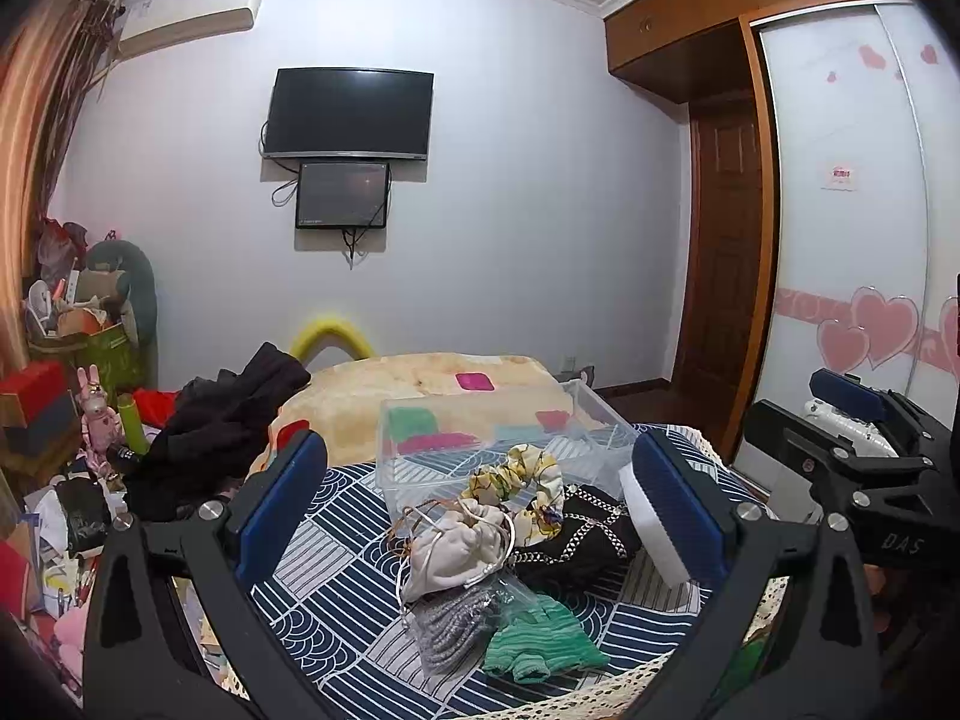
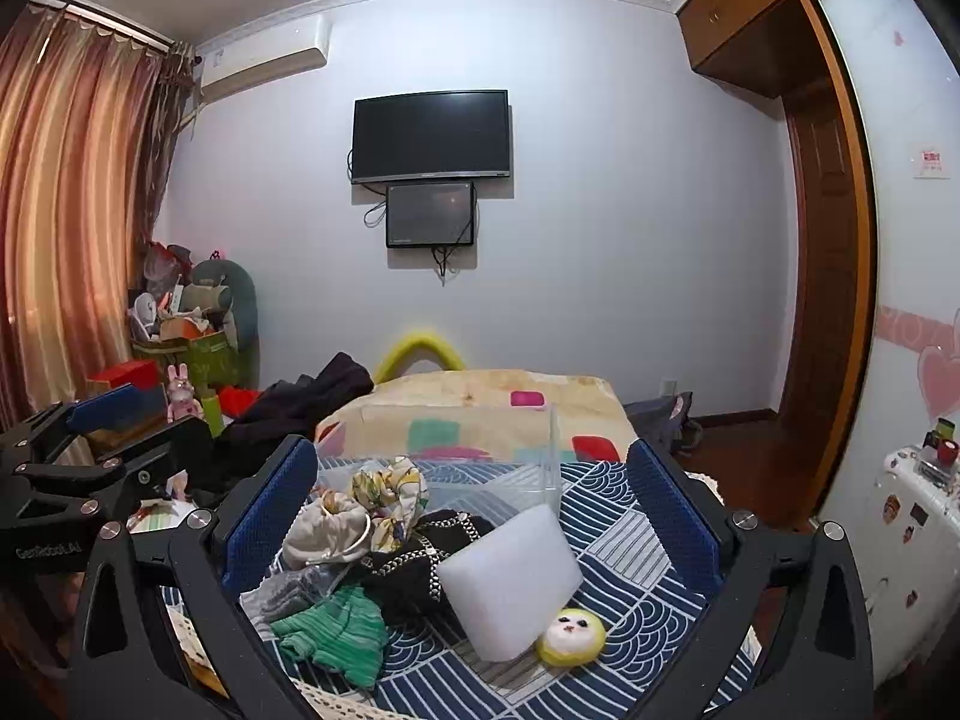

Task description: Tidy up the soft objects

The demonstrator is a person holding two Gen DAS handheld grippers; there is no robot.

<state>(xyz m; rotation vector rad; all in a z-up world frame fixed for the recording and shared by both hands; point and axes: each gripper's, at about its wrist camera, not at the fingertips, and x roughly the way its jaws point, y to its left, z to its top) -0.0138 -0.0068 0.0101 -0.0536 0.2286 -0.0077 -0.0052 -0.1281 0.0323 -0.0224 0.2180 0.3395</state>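
Patterned bedspread (image 2: 630, 534); clear box (image 1: 480, 444) empty, soft items piled beside

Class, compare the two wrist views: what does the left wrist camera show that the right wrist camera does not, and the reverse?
Only the left wrist view shows the right hand-held gripper, off to its right, and heart decals on the wardrobe door.

Only the right wrist view shows the yellow doll head, the left hand-held gripper and a white stickered suitcase.

Both share the white sponge, green knit, scrunchie, clear box and TV.
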